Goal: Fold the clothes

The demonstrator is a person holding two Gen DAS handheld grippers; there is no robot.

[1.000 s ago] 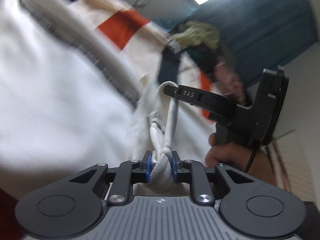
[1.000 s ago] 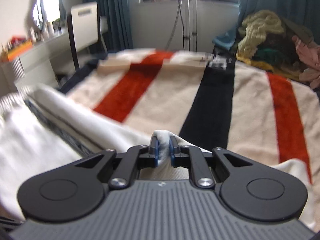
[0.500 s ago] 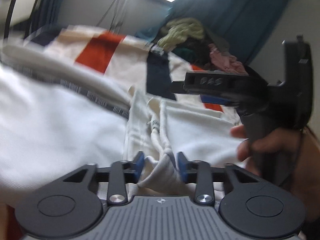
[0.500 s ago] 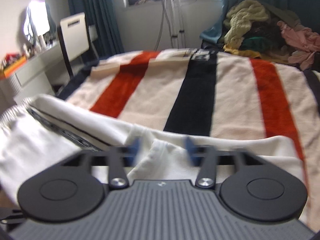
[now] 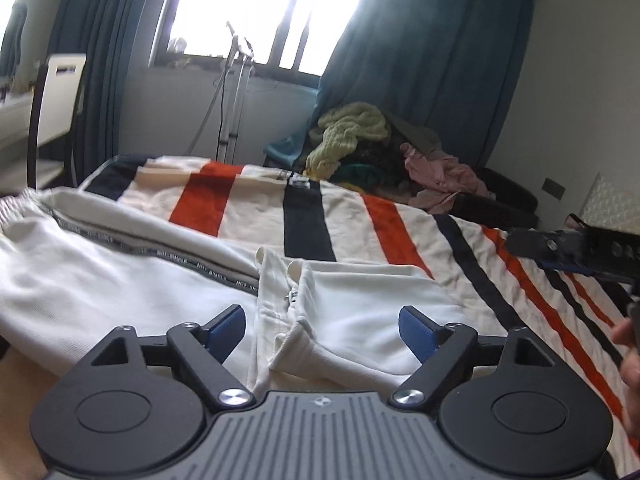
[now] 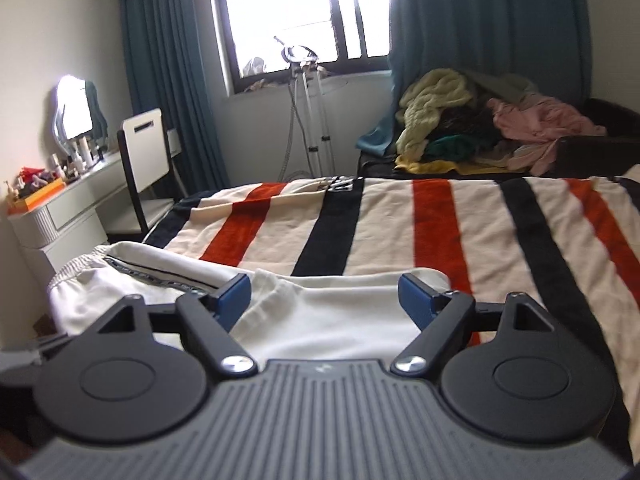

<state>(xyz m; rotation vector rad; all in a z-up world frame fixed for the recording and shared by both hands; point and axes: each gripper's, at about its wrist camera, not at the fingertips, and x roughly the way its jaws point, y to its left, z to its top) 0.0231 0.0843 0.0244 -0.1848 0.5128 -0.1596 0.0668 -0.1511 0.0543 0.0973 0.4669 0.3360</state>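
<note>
We see our left gripper [image 5: 322,326] with its jaws opening, already wide, and nothing pinched between the blue pads [image 5: 228,322]; the white trousers [image 5: 120,280] lie on the bed below them, the cuffs at about 6 o'clock in the left view, just ahead of the fingers. Our right gripper [image 6: 322,294] stands wide apart too, gripping nothing, with the folded cloth under and between its fingers but clear of the pads [image 6: 414,296].

The trousers stretch from 9 o'clock toward the centre in the left view, a dark printed band [image 5: 160,254] running along the leg, one end doubled over the other near the middle. They rest on the striped blanket [image 5: 248,204], which carries red and dark bands toward 12 and 3 o'clock.

At 3 o'clock in the left view, the right gripper's dark fingers poke in, with part of a hand [image 5: 628,354] below. A heap of clothes [image 6: 472,120] sits at 1 o'clock beyond the bed. A chair [image 6: 146,148] stands at 10 o'clock.
</note>
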